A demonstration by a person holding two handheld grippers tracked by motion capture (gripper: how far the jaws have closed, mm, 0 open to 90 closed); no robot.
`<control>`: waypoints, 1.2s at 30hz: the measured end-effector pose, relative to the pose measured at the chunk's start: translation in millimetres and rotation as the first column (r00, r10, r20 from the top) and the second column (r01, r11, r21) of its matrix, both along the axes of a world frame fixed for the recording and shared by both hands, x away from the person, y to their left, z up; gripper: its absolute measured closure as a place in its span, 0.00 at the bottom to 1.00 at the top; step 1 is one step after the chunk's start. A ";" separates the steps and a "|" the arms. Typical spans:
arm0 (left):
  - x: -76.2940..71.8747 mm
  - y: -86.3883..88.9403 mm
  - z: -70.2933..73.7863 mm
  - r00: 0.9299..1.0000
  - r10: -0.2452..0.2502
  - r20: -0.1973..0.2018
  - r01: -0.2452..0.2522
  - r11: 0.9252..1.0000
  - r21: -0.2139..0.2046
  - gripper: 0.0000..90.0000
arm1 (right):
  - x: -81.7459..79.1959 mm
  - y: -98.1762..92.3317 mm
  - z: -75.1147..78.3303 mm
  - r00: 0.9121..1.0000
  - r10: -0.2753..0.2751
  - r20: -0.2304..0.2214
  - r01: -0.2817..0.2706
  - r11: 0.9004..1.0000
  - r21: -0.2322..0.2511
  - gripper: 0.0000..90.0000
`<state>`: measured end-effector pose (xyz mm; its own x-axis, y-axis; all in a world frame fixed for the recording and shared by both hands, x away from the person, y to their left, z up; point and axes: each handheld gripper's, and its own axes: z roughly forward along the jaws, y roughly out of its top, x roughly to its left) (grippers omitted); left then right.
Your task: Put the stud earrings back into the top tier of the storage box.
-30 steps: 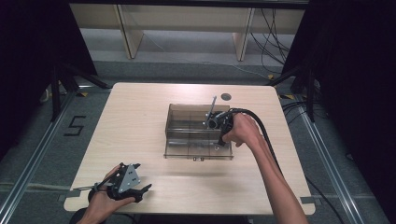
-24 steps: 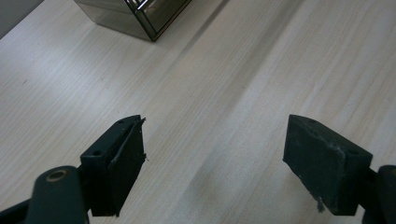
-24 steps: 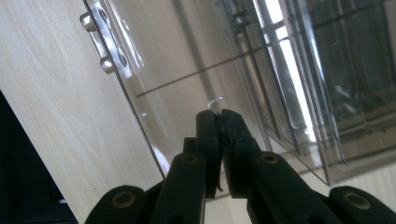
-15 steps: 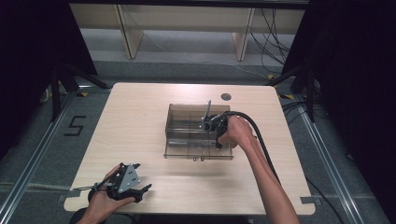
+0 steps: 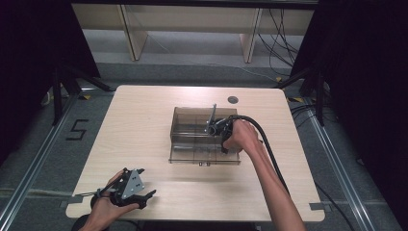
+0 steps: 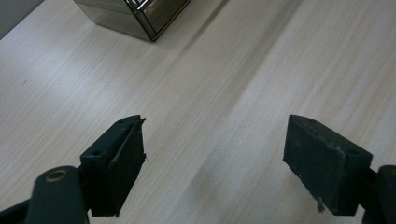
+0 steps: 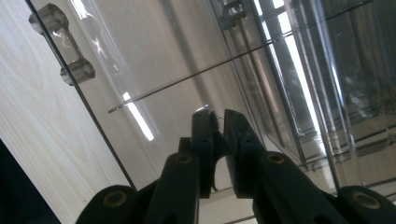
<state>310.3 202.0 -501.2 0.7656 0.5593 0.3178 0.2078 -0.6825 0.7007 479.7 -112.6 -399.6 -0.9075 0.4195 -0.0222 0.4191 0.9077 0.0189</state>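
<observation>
**Right fingers pinching a clear panel at the box; left fingers spread over bare wood**

High view: pale wooden tabletop [image 5: 144,125] carrying a smoky see-through box [image 5: 204,136] near its middle, divided inside into compartments. Right gripper [image 5: 217,127] at the box's right side, held in the right hand [image 5: 242,136], thick black cable [image 5: 262,139] looping back along the forearm. A thin grey panel [image 5: 211,114] tilted up above the box just beside that gripper; probably the box's lid or flap, though too small here to be sure. Left gripper [image 5: 137,195] near the front left edge of the tabletop, well apart from the box, grey three-cornered plate on top, held in the left hand [image 5: 103,209]. Small dark round hole [image 5: 233,100] in the tabletop behind the box.

Left gripper view: two black fingers [image 6: 116,161] spread wide, nothing between them, bare wood grain below. Corner of the box [image 6: 140,16] at the top edge, far from the fingertips.

Right gripper view: fingers [image 7: 203,140] drawn nearly together, pinching the thin edge of a clear panel [image 7: 177,70]. Clear hinge block [image 7: 63,44] on the panel's edge at upper left, wood beyond it. Glare and reflections across the plastic.
</observation>
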 end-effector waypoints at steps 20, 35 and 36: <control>0.0 0.3 1.0 1.000 -0.006 -0.004 0.006 1.000 0.018 0.22 | -21.0 -28.1 34.9 0.996 -0.022 0.084 0.015 0.997 0.080 0.82; 0.1 0.4 1.1 1.000 -0.004 -0.002 0.004 1.000 0.018 0.22 | -36.2 -39.5 42.2 0.992 -0.075 0.100 0.061 0.989 0.137 0.66; 0.3 0.3 0.9 1.000 -0.006 -0.004 0.006 1.000 0.016 0.22 | -37.1 -41.4 42.3 0.992 -0.071 0.101 0.057 0.989 0.135 0.65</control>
<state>310.5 202.3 -500.2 0.7701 0.5497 0.3237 0.2063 -0.6948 0.6890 442.6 -154.1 -357.2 -0.8742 0.4821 -0.0572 0.4655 0.8658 0.1835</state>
